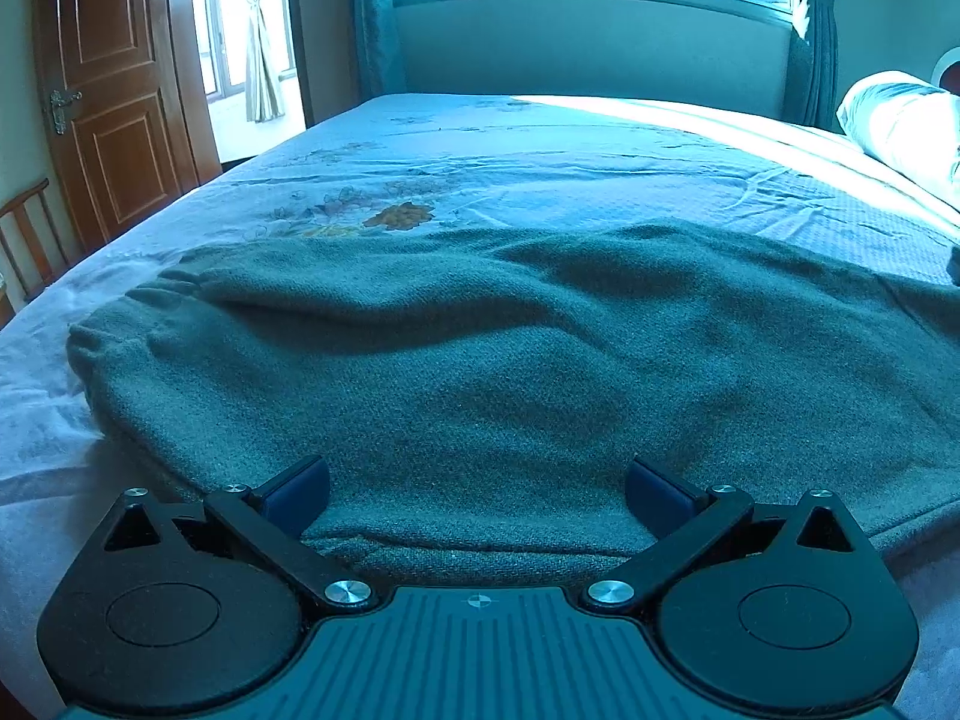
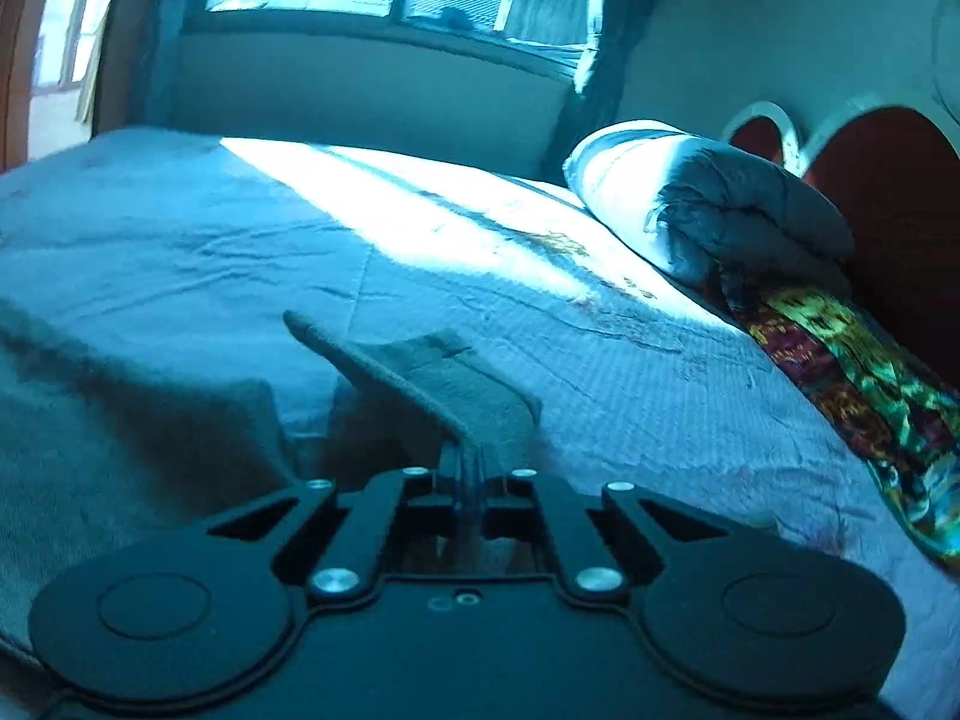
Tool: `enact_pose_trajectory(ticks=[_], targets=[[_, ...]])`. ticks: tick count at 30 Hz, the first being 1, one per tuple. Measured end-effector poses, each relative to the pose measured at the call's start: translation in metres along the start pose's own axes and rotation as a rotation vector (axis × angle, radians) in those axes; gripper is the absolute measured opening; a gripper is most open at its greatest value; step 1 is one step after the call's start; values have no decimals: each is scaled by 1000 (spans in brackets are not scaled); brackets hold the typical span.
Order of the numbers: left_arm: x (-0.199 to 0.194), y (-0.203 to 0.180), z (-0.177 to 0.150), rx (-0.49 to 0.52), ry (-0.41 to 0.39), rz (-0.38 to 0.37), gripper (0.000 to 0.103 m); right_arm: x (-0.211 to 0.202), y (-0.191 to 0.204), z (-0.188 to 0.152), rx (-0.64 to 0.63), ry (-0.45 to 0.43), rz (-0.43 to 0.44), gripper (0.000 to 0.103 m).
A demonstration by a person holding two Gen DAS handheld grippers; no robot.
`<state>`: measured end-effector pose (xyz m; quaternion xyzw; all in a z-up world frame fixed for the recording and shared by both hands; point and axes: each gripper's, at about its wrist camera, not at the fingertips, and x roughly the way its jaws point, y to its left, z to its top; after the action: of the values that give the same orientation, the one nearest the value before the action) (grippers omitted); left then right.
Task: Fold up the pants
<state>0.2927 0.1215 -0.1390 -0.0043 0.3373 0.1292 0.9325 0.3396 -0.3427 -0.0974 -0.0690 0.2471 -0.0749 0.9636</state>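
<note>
The grey-green knit pants (image 1: pixel 480 348) lie spread across the bed, with the gathered waistband at the left. My left gripper (image 1: pixel 477 492) is open, its blue pads (image 1: pixel 297 489) wide apart over the pants' near edge. My right gripper (image 2: pixel 465 462) is shut on a corner of the pants (image 2: pixel 432 378) and holds it lifted above the bed. The rest of the pants (image 2: pixel 120 420) lies to its left.
The bed (image 1: pixel 540 144) has a pale floral sheet. A rolled duvet (image 2: pixel 708 204) and a colourful blanket (image 2: pixel 852 360) lie by the red headboard (image 2: pixel 888 192) at the right. A wooden door (image 1: pixel 114 90) and a chair (image 1: pixel 30 234) stand at the left. A window lies beyond the bed.
</note>
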Motion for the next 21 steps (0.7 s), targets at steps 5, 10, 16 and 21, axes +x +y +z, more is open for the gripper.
enact_pose_trajectory(ticks=[5,10,16,21], targets=[[1,0,-1,-1,-9,0,103,-54,-119,-65,730,-74,81,0],[0,0,0,3,-1,-5,103,-32,-154,-115,897,105,50,2],[1,0,1,1,6,-4,103,-41,-129,-74,535,73,16,23],[1,-1,1,3,7,-2,103,-42,-95,-59,182,40,-68,46]])
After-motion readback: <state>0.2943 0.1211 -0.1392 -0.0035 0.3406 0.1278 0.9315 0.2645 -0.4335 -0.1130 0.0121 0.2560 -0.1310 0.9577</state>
